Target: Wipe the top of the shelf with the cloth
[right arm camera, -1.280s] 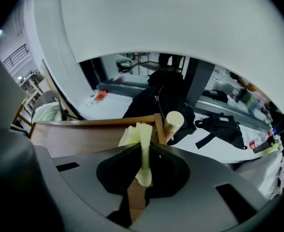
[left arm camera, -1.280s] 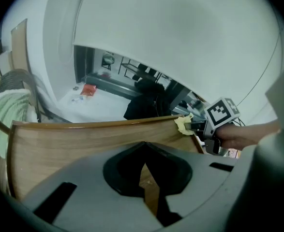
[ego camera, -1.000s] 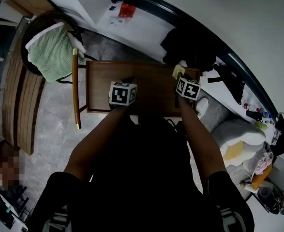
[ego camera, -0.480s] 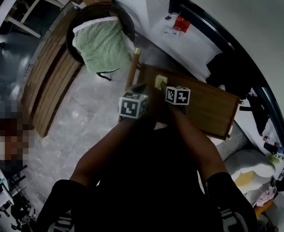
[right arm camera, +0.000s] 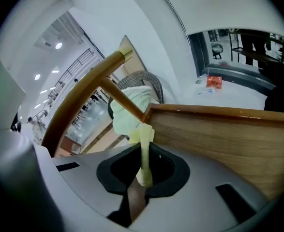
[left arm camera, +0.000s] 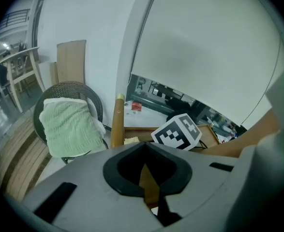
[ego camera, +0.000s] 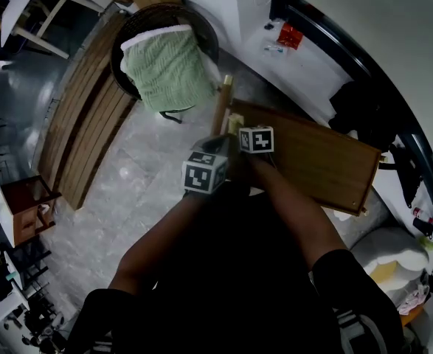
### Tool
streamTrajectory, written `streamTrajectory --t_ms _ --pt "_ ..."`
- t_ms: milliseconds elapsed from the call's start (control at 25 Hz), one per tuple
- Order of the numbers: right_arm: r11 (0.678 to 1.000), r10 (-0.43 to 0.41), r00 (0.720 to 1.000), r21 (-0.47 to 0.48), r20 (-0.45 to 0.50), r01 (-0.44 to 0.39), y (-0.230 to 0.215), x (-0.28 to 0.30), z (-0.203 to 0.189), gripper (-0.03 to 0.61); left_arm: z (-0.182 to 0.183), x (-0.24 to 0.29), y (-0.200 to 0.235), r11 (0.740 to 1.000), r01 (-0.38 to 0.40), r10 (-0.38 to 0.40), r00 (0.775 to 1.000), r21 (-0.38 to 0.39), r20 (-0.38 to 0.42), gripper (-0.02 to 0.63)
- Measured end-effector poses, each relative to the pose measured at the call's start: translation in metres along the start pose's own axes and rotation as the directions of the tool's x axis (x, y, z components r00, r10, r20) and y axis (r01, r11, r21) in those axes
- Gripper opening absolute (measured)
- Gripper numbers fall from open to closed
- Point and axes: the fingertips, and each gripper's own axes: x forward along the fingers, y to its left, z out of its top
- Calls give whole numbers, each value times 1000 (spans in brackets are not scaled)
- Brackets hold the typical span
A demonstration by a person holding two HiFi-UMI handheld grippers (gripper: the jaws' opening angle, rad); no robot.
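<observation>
Right gripper [right arm camera: 142, 175], jaws clamped on the yellow-green cloth [right arm camera: 142, 146], has crossed the wooden shelf top [right arm camera: 219, 134] from its right end to its left corner, where the cloth now lies: 1 pass probably complete. Left gripper [left arm camera: 146, 180] closed, empty.

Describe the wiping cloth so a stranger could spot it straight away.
Find the long wooden shelf top and follow it to the corner beside the brass-capped post. There the right gripper pinches a small cloth that reaches that corner. It is thin and pale yellow, unlike the bigger ribbed green towel draped on the wicker chair behind.
</observation>
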Motion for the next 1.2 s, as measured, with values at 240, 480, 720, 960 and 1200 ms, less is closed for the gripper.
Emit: streamTrajectory --t_ms 240,480,720,960,1200 --pt "996 -71 997 -59 -42 69 -18 -5 -5 40 -4 8 -10 1000 25 -24 999 19 -29 11" --pt "995 -101 994 -20 -41 100 -53 -34 -19 40 -15 31 -27 999 41 -40 997 14 -73 11" --pt "984 -175 984 -42 -36 174 -105 -74 -31 40 -33 67 -52 998 66 -61 987 24 -150 11" --pt "967 -252 967 -32 -29 251 -160 -119 -49 40 -43 97 -89 992 104 -86 973 74 -212 11" --pt "961 -277 961 -26 -13 277 -197 -155 -61 40 -42 116 -142 981 159 -129 963 115 -235 11"
